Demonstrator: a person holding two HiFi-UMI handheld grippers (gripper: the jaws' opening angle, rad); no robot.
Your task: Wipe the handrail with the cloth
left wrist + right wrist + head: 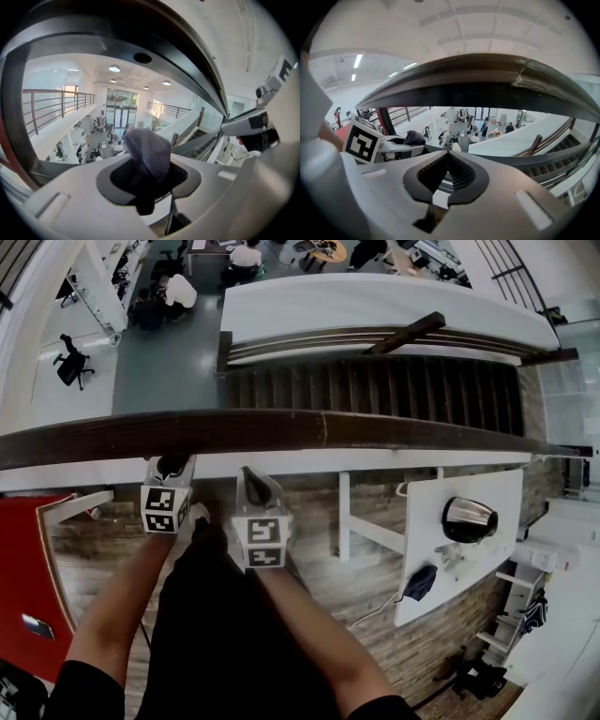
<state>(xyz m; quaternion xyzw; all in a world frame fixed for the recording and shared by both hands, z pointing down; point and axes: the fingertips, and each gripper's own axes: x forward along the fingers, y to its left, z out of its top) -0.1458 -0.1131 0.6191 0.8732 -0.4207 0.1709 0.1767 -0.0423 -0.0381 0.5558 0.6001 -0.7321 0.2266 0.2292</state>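
Overlooking an office atrium, waits just beneath the handrail (281,430) with left gripper (170,472) clamped on the cloth (147,150) and right gripper (447,173) closed, empty; seems about to start wiping, next needs cloth pressed against it.

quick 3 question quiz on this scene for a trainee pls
1. Which gripper holds the cloth? A left B right
2. What descends beyond the handrail?
3. True or false: the cloth lies on top of the handrail.
Key: 1 A, the left gripper. 2 Stairs. 3 False, it is held below the handrail, apart from it.
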